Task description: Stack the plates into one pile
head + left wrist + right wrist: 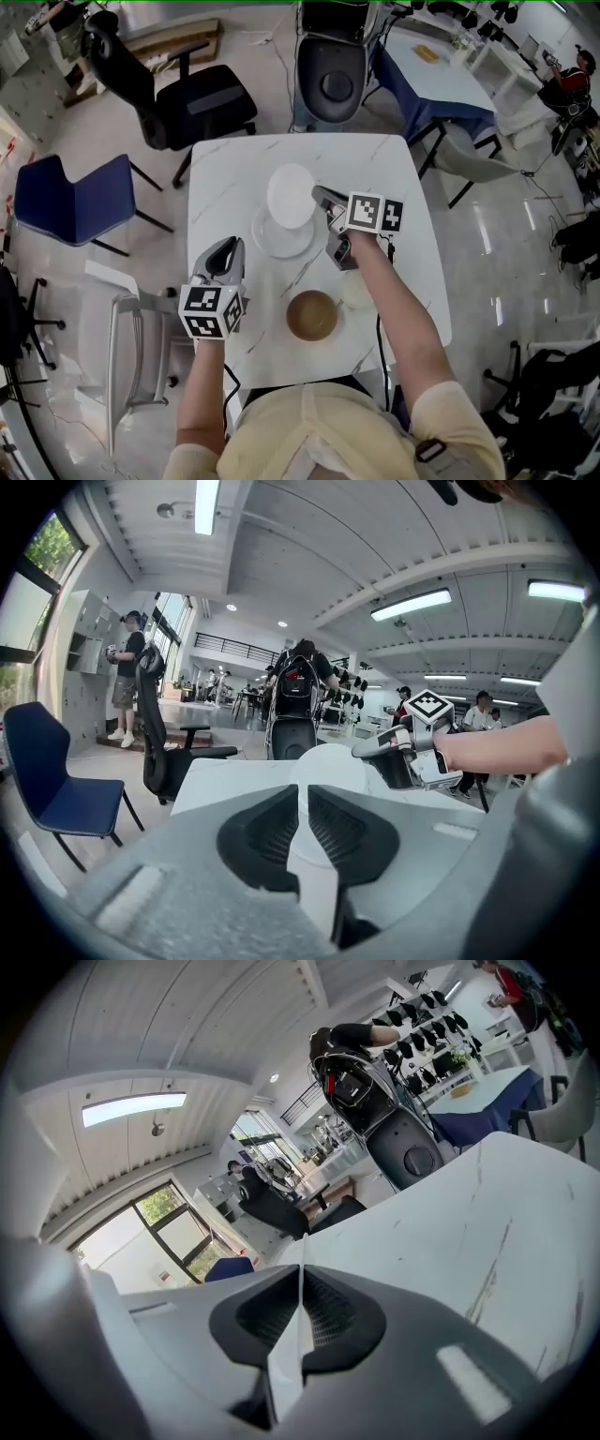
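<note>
1. The left gripper (228, 249) hangs over the near left part of the table (220, 173). Its jaws stand a little apart, with only a narrow slit between them and nothing in it.
2. The large white plate (270, 246) lies flat in the middle of the table. The small white plate (290, 192) sits over its far edge.
3. The brown dish (312, 315) waits nearer to the person, apart from both plates.
4. The right gripper (321, 195) is pinching the right rim of the small white plate, pads pressed on it.
5. A pale small dish (357, 292) stands just beside the brown one, on its right.
6. I judge the step is setting the small plate on the large one. It should be centred, brought level, lowered slowly and released only when it rests.
7. The right gripper view alone proves the pinch: the rim is a thin white line between the pads (323, 1312). The head view alone shows the layout. The left gripper view shows the held plate from the side, tilted.
</note>
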{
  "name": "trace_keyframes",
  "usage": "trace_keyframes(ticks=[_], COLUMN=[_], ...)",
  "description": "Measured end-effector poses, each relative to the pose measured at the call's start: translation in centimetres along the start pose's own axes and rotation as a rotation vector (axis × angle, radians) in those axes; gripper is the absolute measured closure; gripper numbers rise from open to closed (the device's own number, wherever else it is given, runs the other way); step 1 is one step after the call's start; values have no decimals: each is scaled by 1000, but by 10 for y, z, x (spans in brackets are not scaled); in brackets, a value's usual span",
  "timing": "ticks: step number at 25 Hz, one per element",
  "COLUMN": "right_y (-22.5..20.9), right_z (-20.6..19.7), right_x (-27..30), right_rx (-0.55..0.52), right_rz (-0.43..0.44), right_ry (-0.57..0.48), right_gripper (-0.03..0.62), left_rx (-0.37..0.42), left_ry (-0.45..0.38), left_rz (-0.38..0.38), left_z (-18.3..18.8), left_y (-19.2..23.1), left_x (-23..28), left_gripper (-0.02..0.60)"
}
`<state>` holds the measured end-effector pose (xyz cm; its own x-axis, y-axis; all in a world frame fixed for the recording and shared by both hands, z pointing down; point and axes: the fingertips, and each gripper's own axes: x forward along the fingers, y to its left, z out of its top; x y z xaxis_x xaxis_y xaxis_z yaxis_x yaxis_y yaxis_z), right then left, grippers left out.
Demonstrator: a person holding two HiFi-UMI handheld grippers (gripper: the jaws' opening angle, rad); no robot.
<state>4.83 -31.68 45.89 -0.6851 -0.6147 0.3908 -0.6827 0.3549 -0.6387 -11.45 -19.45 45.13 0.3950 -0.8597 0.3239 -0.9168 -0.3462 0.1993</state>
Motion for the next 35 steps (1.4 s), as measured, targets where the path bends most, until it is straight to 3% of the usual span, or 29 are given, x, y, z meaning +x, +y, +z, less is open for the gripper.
trace_keyframes(ticks=[17,26,35], right_y=[20,-18,-45], right_z=[-49,-58,-72], right_x=[-32,-30,-19], right_rx=[72,98,67], right_rz=[71,-81,-183], right_ry=[76,102,214], right_gripper=[577,577,565], left_rx=[3,-2,-16], left_ry=[10,10,21], left_rz=[-39,-21,11], left_z=[-8,-11,-16], left_y=[-7,1,9], left_x=[-16,-23,-25], left_gripper=[557,557,557])
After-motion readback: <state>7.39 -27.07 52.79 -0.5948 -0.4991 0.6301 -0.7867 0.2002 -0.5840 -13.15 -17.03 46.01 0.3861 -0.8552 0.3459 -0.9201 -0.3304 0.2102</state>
